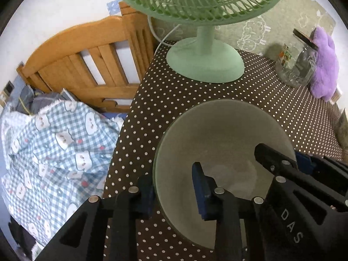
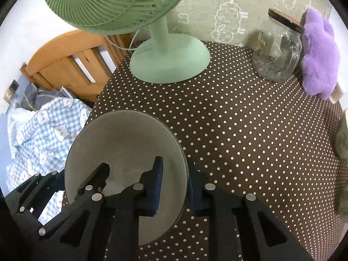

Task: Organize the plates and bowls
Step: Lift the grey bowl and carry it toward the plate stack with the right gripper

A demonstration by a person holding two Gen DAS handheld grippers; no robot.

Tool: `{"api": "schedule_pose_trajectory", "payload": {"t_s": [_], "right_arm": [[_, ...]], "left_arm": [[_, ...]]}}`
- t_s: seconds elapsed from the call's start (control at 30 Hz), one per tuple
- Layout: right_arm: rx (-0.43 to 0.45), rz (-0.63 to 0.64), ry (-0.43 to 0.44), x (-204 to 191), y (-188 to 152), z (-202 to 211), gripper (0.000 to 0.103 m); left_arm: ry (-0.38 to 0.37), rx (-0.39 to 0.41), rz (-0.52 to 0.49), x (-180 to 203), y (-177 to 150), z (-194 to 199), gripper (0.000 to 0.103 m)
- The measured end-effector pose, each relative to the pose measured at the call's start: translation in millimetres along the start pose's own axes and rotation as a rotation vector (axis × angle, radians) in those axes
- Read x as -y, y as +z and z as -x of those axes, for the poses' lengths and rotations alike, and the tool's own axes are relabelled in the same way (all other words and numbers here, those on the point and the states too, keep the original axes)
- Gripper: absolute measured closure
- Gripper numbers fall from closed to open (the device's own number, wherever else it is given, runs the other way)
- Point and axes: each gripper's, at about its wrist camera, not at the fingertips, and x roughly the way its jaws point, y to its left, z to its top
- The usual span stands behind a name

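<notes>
A pale green frosted bowl (image 1: 219,134) sits over the brown polka-dot tablecloth (image 1: 165,100); it also shows in the right wrist view (image 2: 124,139). My left gripper (image 1: 174,191) straddles the bowl's left rim, one finger outside and one inside, with a visible gap to the rim. My right gripper (image 2: 174,182) straddles the bowl's right rim the same way. The right gripper also shows in the left wrist view (image 1: 282,161), and the left gripper in the right wrist view (image 2: 74,178). Whether the bowl rests on the table or is lifted is unclear.
A green desk fan (image 1: 204,63) stands at the back of the table. A glass jar (image 2: 280,56) and a purple plush toy (image 2: 319,54) stand at the back right. A wooden bed frame (image 1: 87,65) with a checked blanket (image 1: 54,148) lies left of the table edge.
</notes>
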Motion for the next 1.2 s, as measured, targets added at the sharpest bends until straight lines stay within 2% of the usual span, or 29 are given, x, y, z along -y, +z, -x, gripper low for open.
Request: {"api": "schedule_pose_trajectory", "payload": {"t_s": [0.27, 0.53, 0.87, 1.2], "right_arm": [[0.017, -0.024, -0.025, 5, -5, 25, 0.079], [0.081, -0.066, -0.058, 10, -22, 81, 0.079], [0.163, -0.169, -0.132, 18, -72, 160, 0.079], [0.193, -0.243, -0.217, 27, -131, 213, 0.079]], "left_arm": [[-0.024, 0.014, -0.018, 6, -2, 23, 0.075], [-0.061, 0.073, -0.063, 21, -11, 74, 0.075], [-0.134, 0.137, -0.161, 41, -45, 137, 0.075], [-0.214, 0.153, -0.225, 59, -91, 176, 0.075]]}}
